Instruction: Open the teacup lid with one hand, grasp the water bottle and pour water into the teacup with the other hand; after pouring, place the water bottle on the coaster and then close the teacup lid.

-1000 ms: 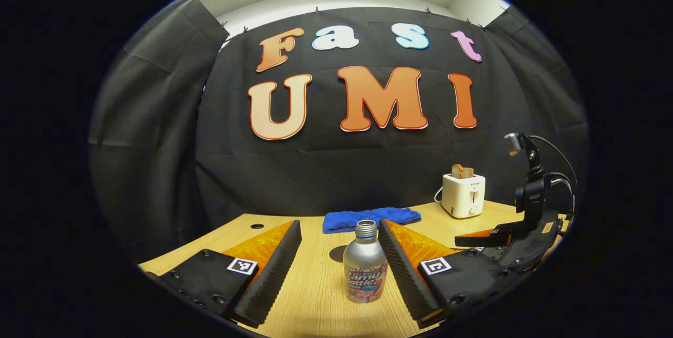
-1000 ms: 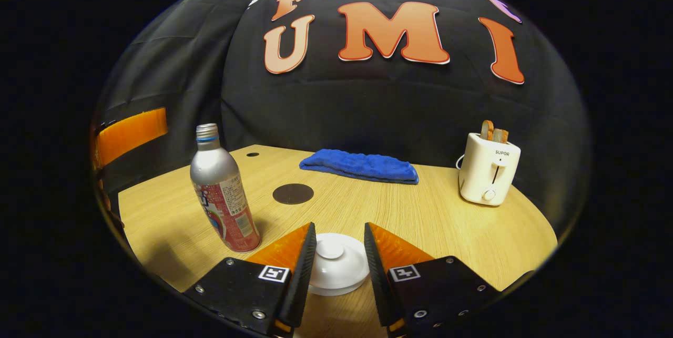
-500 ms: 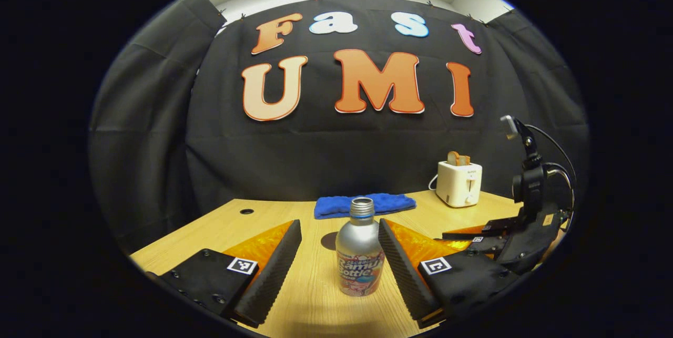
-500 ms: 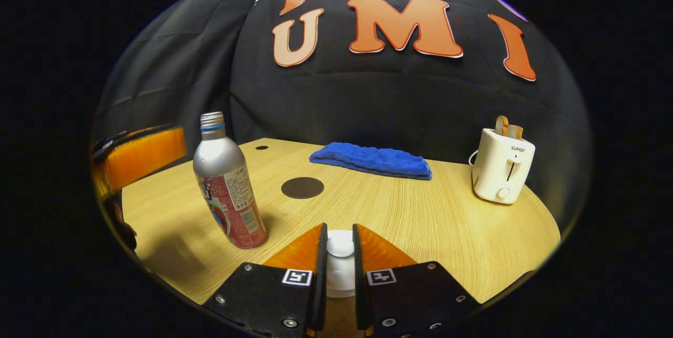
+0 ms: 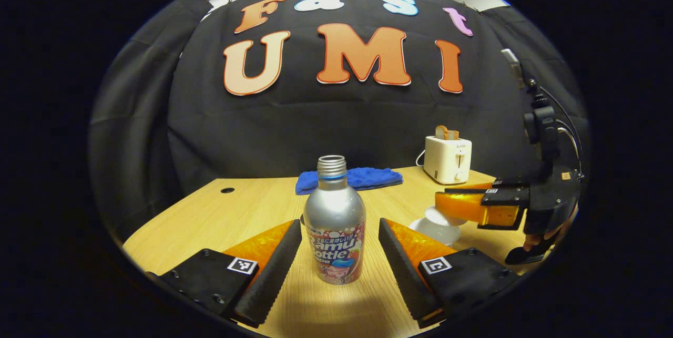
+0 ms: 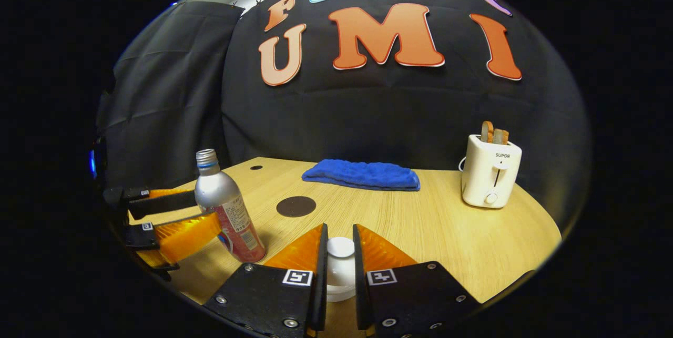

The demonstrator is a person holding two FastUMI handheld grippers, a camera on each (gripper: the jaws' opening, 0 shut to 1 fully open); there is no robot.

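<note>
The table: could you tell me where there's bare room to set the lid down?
Bare wood lies between the coaster and the toaster, in front of the blue towel. It's crowded around the water bottle, where the left gripper brackets it.

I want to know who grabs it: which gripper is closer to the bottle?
Left. The left gripper has its open fingers on either side of the bottle, not touching. The right gripper is off beside it, shut on the lid.
</note>
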